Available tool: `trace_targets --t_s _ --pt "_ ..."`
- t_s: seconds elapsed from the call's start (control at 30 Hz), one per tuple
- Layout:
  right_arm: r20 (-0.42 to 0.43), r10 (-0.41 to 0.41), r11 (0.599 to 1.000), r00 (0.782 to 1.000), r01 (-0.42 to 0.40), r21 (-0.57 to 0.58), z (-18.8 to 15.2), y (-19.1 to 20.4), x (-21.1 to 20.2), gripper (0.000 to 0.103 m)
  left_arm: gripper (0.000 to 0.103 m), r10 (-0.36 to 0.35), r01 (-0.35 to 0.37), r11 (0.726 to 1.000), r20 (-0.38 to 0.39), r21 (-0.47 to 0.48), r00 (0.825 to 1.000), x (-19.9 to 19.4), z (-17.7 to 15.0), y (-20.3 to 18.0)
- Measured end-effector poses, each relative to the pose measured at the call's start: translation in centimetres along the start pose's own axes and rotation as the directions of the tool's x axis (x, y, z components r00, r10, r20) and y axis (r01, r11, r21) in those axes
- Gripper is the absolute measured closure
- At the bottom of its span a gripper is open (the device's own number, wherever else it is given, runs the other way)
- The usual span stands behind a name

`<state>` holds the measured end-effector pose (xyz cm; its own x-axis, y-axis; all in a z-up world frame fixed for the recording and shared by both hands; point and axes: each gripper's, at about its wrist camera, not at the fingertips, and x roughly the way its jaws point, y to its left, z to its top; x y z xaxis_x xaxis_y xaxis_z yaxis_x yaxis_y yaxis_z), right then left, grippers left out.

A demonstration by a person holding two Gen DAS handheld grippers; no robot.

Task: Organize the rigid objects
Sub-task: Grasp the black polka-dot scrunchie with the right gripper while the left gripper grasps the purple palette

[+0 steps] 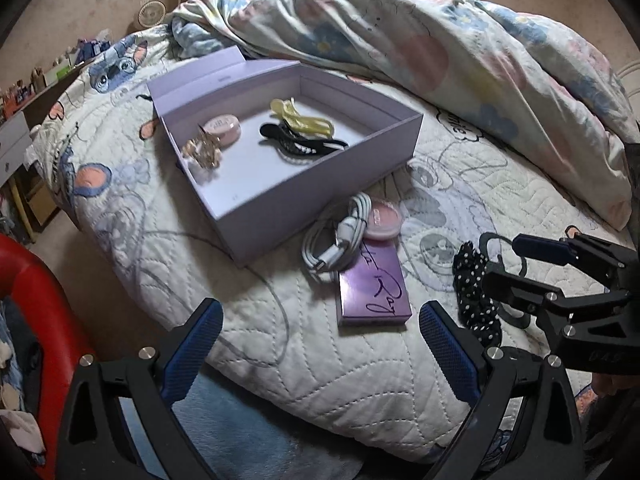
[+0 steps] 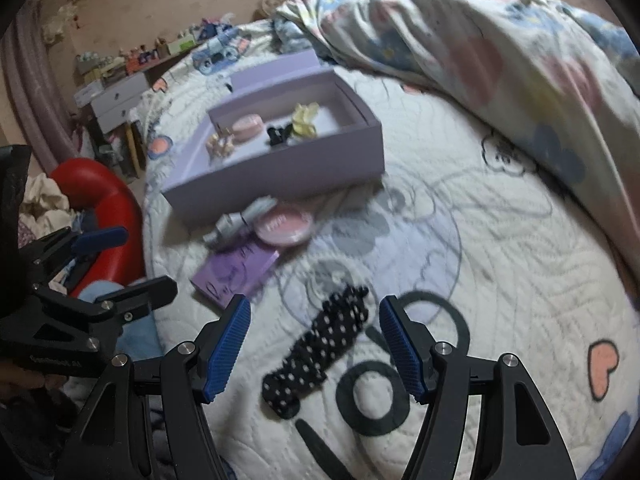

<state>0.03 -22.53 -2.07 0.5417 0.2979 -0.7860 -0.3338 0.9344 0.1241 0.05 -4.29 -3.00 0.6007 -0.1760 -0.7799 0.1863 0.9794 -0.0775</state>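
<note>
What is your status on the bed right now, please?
Both grippers open, empty. Right over scrunchie. Cable, compact, palette outside box. Path clear.

We hold our left gripper low with its blue-padded fingers spread wide apart and nothing between them. Our right gripper sits just beside it on the right, jaws also parted wide, tilted slightly downward.
</note>
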Motion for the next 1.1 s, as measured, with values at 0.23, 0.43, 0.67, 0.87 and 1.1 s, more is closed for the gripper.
trace_targets --t_s 0.23,0.43,0.67,0.87,1.1 --pt "-0.065 0.014 0.998 0.998 -0.01 0.059 -1.5 -1.3 1.5 0.036 0.003 -0.035 0.034 0.999 -0.036 -0.019 0.999 2.0 -0.6 -0.2" --pt "-0.09 0.038 0.996 0.995 -0.03 0.083 -1.8 -1.7 2.4 0.046 0.003 -0.054 0.053 0.998 -0.048 -0.02 0.997 3.3 -0.4 -0.6" --pt "-0.116 0.034 0.997 0.993 -0.026 0.069 -2.0 -2.0 3.6 0.054 0.01 -0.076 0.077 0.997 -0.056 0.002 0.995 4.3 0.0 -1.6" --pt "-0.12 0.049 0.996 0.992 -0.04 0.076 -1.7 -3.0 3.4 0.072 0.024 -0.037 0.039 0.999 -0.073 0.032 0.997 5.6 0.2 -2.9" --pt "-0.111 0.053 0.996 0.992 -0.045 0.072 -2.1 -3.3 2.6 0.08 0.051 -0.002 0.008 0.995 -0.06 0.095 0.998 5.4 0.0 -4.3"
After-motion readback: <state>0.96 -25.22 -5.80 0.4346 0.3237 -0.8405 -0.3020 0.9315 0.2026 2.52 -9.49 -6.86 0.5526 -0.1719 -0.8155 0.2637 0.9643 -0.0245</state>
